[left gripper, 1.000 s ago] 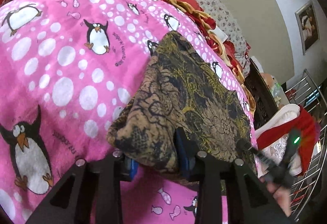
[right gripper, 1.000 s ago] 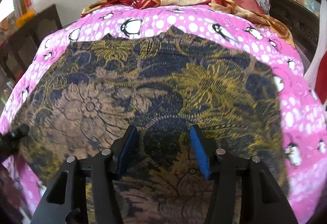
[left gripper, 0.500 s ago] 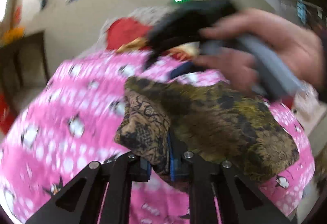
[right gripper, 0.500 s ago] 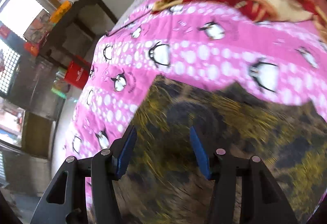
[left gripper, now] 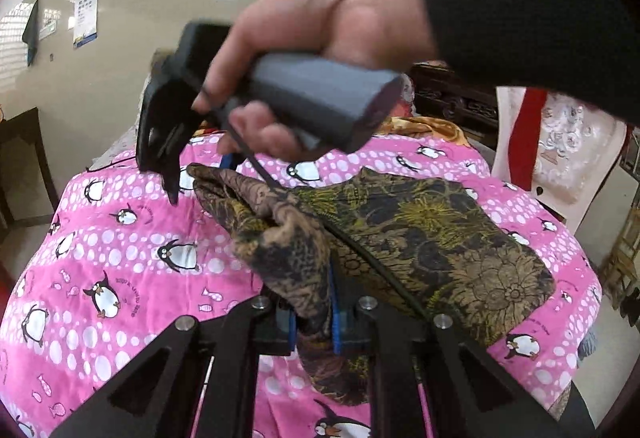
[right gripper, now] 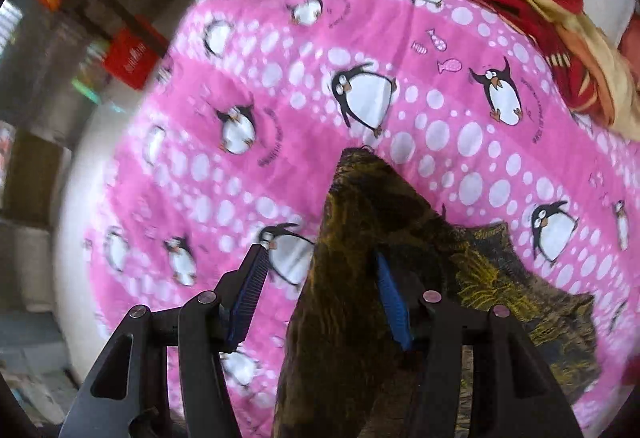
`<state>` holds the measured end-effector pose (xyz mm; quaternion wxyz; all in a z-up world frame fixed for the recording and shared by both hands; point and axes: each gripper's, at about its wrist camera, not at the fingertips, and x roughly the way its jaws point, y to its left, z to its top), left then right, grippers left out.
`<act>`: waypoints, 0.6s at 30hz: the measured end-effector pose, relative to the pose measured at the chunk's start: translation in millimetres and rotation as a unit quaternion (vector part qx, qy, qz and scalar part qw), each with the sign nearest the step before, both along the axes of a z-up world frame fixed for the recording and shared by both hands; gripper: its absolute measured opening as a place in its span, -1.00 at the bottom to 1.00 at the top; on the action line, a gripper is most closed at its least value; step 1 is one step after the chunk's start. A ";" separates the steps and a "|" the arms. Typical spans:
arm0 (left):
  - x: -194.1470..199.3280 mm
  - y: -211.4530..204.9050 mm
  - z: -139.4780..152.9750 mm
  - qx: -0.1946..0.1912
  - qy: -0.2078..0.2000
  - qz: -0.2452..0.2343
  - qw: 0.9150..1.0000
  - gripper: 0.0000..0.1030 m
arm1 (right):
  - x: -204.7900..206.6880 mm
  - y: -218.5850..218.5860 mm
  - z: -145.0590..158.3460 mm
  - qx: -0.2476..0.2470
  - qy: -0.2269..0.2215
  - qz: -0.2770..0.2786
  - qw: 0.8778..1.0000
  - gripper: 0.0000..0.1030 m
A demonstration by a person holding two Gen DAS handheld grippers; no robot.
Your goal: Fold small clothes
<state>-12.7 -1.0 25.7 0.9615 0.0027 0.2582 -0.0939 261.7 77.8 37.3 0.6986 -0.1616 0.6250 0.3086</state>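
Cloth: dark brown-and-gold floral fabric garment point(left gripper: 420, 234), lying on the pink penguin-print blanket point(left gripper: 132, 246) on the bed, one edge pulled up off it.
Left hand-held gripper point(left gripper: 312, 322): just squeezed down, blue pads clamped tight on a bunched fold of the garment.
Right hand-held gripper point(right gripper: 320, 298): roughly half open, raised corner of the garment between the fingers, right pad point(right gripper: 394, 306) touching it, left pad clear.
Right hand point(left gripper: 320, 38): wrapped around the grey handle, black sleeve point(left gripper: 532, 6) behind.

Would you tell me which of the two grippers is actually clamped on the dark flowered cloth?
The left gripper: its blue pads pinch a bunched fold of the cloth. The right gripper stands open, cloth merely draped across one finger.
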 end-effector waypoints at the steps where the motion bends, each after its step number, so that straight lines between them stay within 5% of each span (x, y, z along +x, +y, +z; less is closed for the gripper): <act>1: -0.9 -0.6 -0.3 -0.001 0.000 -0.003 1.000 -0.78 | 0.3 3.6 -3.5 -0.014 -0.005 0.004 1.000 -0.03; 2: -2.2 -0.7 -0.2 -0.002 -0.001 -0.005 1.000 -0.78 | 1.0 5.0 -5.6 -0.034 -0.019 0.005 0.999 -0.07; 4: -5.2 0.2 0.0 -0.007 0.000 -0.008 1.000 -0.78 | 3.2 0.8 -3.3 -0.054 -0.048 -0.001 0.997 -0.70; 6: -7.4 1.3 0.9 -0.018 0.001 -0.014 1.000 -0.78 | 4.9 -10.2 2.6 -0.040 -0.042 -0.002 0.998 -0.87; 12: -10.1 -14.6 7.0 -0.056 0.006 -0.054 0.997 -0.79 | 12.2 -79.1 33.0 -0.008 -0.049 -0.037 0.998 -0.90; 18: -8.6 -79.7 10.9 -0.050 0.014 -0.134 0.990 -0.82 | 12.7 -180.6 49.5 -0.001 -0.049 -0.094 0.994 -0.90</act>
